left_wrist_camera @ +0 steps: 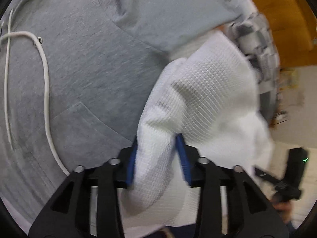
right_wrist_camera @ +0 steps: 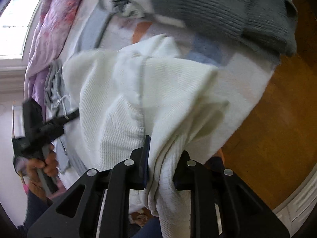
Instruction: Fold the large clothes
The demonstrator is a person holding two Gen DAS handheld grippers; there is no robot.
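Observation:
A white waffle-knit garment lies bunched over a grey hoodie that has a white drawstring. My left gripper is shut on a thick fold of the white garment, with a blue pad pressing on each side. In the right wrist view the same white garment hangs in folds over the bed. My right gripper is shut on a gathered bunch of it. At the left edge of that view a hand holds the other gripper.
A grey ribbed sweater lies at the far right of the bed, and a pink and purple floral cloth at the far left. A grey-and-white checked cloth lies beyond the white garment. Wooden floor borders the bed's right edge.

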